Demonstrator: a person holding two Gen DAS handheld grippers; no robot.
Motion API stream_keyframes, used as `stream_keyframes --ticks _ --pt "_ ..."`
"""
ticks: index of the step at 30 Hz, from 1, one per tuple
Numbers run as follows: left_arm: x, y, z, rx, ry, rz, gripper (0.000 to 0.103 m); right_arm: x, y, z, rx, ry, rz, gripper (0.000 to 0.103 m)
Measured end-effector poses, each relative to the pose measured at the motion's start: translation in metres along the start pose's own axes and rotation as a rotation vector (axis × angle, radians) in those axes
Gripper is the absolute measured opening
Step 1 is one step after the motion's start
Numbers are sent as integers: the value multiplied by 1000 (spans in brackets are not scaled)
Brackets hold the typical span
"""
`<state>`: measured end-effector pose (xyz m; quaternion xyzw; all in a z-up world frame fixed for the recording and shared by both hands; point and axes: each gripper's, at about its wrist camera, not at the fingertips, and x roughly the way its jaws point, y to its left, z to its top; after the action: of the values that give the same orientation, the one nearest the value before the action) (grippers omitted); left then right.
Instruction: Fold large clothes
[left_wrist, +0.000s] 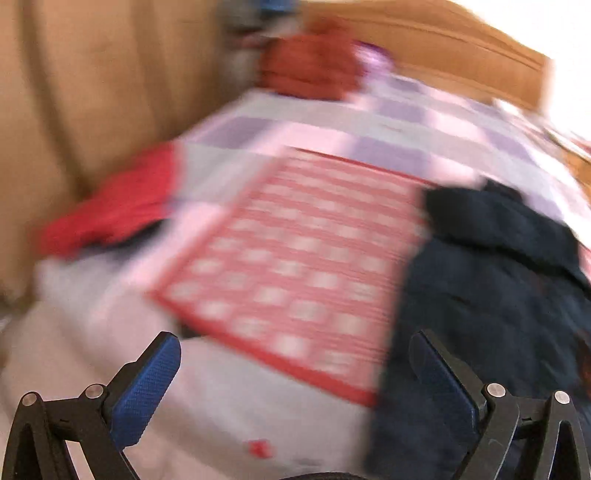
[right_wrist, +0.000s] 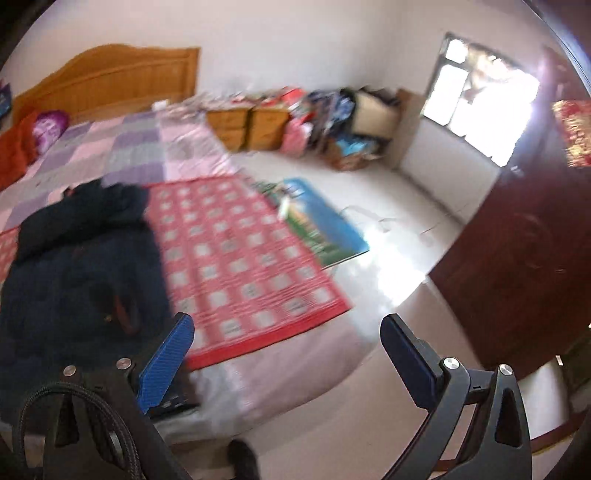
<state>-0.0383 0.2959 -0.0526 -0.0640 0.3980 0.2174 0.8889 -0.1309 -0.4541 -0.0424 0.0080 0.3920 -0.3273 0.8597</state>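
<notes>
Both of your claws are spread wide and hold nothing: your left gripper (left_wrist: 295, 354) hangs above the foot of the bed (left_wrist: 229, 398), and your right gripper (right_wrist: 288, 339) sits over the bed's near corner, its left finger (right_wrist: 166, 363) above the mat's edge and its right finger over bare floor (right_wrist: 388, 192). The dark navy coat (left_wrist: 487, 295) you are to fold lies spread on the red checked mat (left_wrist: 295, 266), collar end toward the headboard (left_wrist: 461, 48); in your left view it fills the right side, in your right view the left side. Your left camera is heavily blurred, yet only it shows the red garment (left_wrist: 114, 210) bunched at the bed's left edge beside the tan wooden wall (left_wrist: 92, 92). Only your right camera shows the room beyond the bed: two wooden nightstands (right_wrist: 247, 127), a heap of bags and boxes (right_wrist: 343, 122) in the corner, a bright window (right_wrist: 476, 107), a dark red door (right_wrist: 524, 266), and a blue-and-green poster (right_wrist: 317, 225) lying on the floor beside the mat. Both views catch the orange-red bundle (left_wrist: 310, 62) near the headboard. Each claw points forward and downward at the bed.
</notes>
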Motion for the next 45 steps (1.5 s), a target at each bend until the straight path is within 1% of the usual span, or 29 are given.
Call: stream_keyframes --ticks 2,4,6,8,9,11,14,15,19,21,23,24,27,30,36,39,43,45 --pt "-12 30 -7 -90 -5 98 102 5 -19 11 20 -20 -35 103" --pt "-15 43 -24 -147 17 144 102 9 -30 15 42 -14 -22 103" --pt "-9 37 -40 -159 59 159 102 18 -23 6 3 3 11 103" --pt "4 20 -61 -151 108 138 102 28 -1 -11 -83 32 50 103" --pt "13 6 -72 -127 133 120 102 33 13 -23 -129 46 77 103" --pt "28 -21 -92 -63 173 79 102 45 42 -46 -182 72 135 103" --pt "48 -61 -123 15 226 10 102 64 78 -81 -219 140 213 103" --pt "58 -75 -135 48 256 -19 102 69 89 -93 -232 166 240 103" --pt "89 -114 -181 211 362 -83 102 85 129 -137 -308 256 299 103" --pt "106 -126 -207 289 405 -91 102 85 142 -151 -340 281 317 103" --pt "118 -130 -225 340 423 -75 102 84 149 -159 -369 290 329 103" --pt "122 -129 -230 349 422 -63 102 83 151 -162 -378 290 333 103" --pt "138 -118 -237 322 437 -35 102 83 154 -169 -396 305 328 103" --pt "147 -112 -236 315 398 -6 102 86 154 -170 -393 313 320 103" --pt "171 -112 -228 316 371 2 102 85 162 -167 -407 302 322 103" --pt "182 -111 -222 316 374 19 102 82 167 -165 -421 292 331 103" --pt "193 -118 -216 347 390 29 102 82 171 -164 -428 293 335 103" --pt "195 -119 -213 345 398 25 102 84 173 -164 -431 294 334 103"
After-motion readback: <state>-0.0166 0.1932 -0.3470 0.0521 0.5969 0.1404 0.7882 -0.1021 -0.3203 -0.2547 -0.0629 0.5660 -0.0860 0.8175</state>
